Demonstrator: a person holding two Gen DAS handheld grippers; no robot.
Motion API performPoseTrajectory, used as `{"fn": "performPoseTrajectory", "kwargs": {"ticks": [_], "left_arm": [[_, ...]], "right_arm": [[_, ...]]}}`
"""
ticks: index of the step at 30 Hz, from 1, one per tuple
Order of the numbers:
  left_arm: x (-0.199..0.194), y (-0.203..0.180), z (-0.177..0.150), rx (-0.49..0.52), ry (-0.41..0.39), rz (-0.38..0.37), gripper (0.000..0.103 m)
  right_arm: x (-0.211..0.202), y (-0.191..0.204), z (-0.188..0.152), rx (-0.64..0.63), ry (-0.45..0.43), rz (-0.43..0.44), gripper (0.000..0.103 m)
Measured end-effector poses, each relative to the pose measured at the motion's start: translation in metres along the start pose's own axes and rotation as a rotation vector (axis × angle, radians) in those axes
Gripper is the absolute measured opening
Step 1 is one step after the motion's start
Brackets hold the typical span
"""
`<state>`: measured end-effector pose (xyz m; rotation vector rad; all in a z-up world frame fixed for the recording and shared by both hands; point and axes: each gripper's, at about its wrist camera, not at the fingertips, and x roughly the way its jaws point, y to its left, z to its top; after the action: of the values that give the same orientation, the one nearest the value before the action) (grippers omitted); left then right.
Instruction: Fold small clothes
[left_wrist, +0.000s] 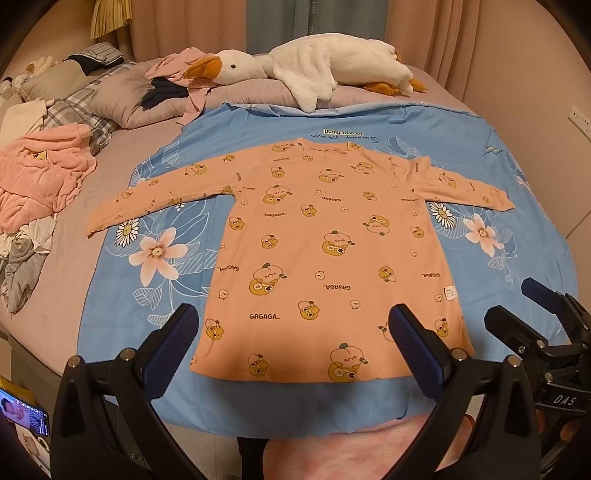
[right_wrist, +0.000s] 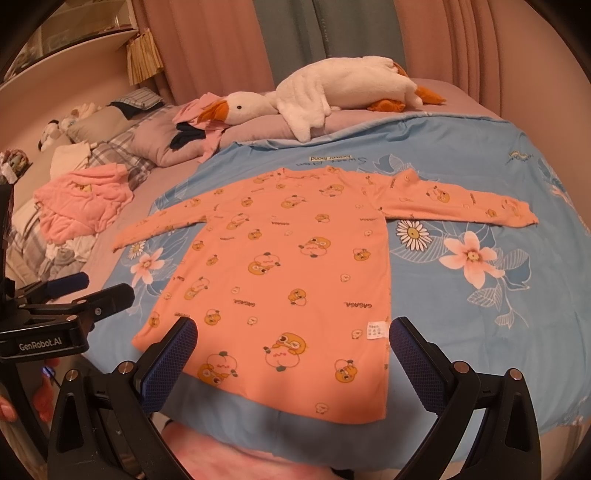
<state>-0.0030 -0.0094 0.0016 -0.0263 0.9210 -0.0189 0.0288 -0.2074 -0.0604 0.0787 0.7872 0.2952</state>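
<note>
The left gripper (left_wrist: 293, 347) is held level and pointing forward, its two blue-padded fingers (left_wrist: 173, 345) spread wide with nothing between them. The right gripper (right_wrist: 293, 363) sits just beside it to its right, likewise level, fingers (right_wrist: 417, 365) parted wide and holding nothing

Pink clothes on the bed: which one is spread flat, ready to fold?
The printed long-sleeved top on the blue sheet, lying flat with both sleeves out. The plain pink garment at the left is crumpled in a pile.
</note>
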Motion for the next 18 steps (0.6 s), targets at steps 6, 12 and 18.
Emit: {"fn": "performPoseTrajectory", "kwargs": {"ticks": [6,12,18], "left_arm": [[0.0016,0.0002,-0.0019,0.000,0.004,-0.002,0.103],[0.0052,-0.0001,-0.0024,0.003,0.002,-0.007,0.103],[0.0077,0.0004,-0.0027,0.003,0.004,-0.008,0.103]], "right_arm": [[0.0014,-0.0060,-0.0033,0.009,0.006,0.002,0.103],[0.0019,-0.0073,-0.0038,0.012,0.008,0.001,0.103],[0.0028,-0.0081,-0.0041,0.012,0.011,0.000,0.103]]}}
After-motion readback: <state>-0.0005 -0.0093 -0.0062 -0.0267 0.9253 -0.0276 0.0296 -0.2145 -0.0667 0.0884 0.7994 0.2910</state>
